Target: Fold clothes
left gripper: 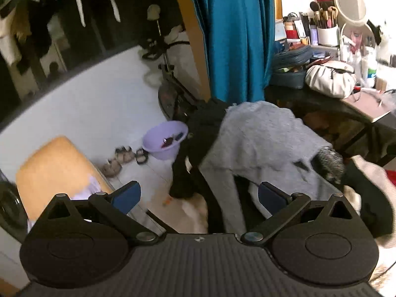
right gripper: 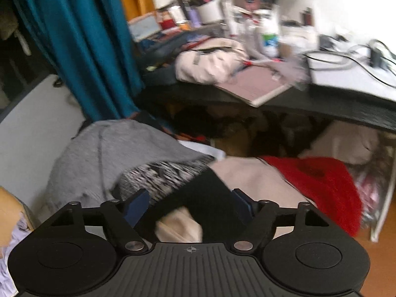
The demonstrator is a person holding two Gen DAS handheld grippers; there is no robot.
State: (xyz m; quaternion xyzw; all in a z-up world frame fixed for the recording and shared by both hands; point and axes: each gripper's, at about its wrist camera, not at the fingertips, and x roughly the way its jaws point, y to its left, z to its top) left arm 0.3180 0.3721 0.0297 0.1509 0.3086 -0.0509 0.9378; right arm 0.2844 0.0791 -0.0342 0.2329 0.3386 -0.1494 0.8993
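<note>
a cluttered bedroom with a teal curtain (left gripper: 235, 37). left wrist view: left gripper (left gripper: 198, 195) gapes wide and empty over a soft, light grey knit sweater (left gripper: 259, 136) draped on the pile. right wrist view: right gripper (right gripper: 190, 208), partly open, straddles a limp black garment (right gripper: 210, 198); whether its pads touch is unclear. likely floppy, so best pinched at an edge.

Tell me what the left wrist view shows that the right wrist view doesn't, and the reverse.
Only the left wrist view: a purple basin on the floor, sandals beside it, a tan stool and an exercise bike.
Only the right wrist view: a red garment and white cables on the desk.
Both: the grey sweater, the teal curtain, the cluttered desk with a white bag, and each view's own fingers apart.
</note>
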